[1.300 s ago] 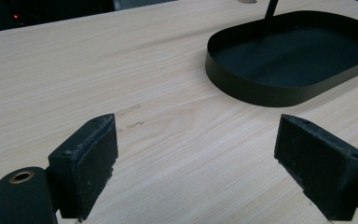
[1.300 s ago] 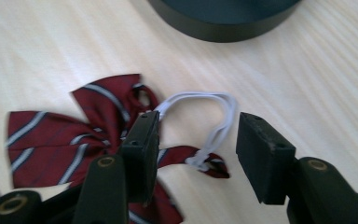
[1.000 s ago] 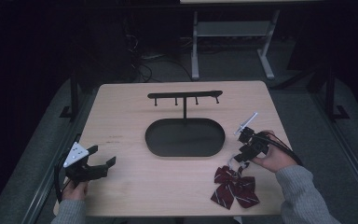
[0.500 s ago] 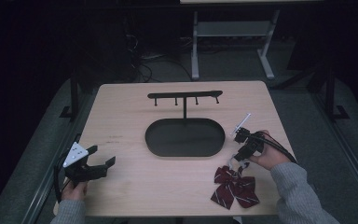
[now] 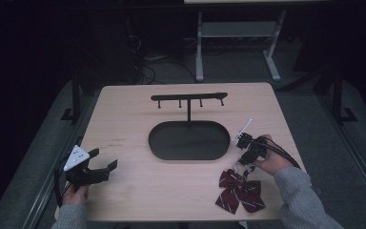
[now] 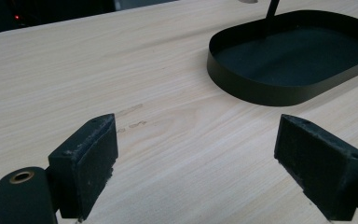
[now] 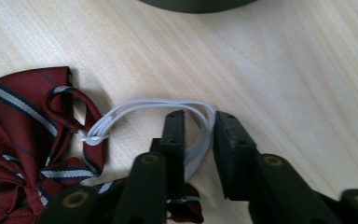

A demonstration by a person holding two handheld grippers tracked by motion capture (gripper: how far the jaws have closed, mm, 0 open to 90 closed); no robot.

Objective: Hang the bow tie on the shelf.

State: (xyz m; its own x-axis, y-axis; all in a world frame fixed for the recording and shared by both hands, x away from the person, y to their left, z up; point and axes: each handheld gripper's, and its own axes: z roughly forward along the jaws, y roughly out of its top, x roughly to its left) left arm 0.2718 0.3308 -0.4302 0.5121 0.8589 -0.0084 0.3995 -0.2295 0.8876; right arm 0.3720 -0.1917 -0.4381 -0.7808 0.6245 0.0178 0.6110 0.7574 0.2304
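Plainly, progress: we judge it early; the bow tie lies flat on the table, near its front right edge.
Right gripper: jaws nearly closed around the white elastic loop; we cannot tell if they pinch it.
Left gripper: jaws wide apart, empty, over bare wood.
Left to do: probably lift the loop onto 1 of 4 pegs of the hanger stand.
In the way: the stand's oval tray lies between.

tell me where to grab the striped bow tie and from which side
Take the white elastic loop, not the bow tie cloth. The loop lies flat and sticks out from the knot toward the black tray. Come down from above on that side, where the right gripper already has its jaws astride the cords.
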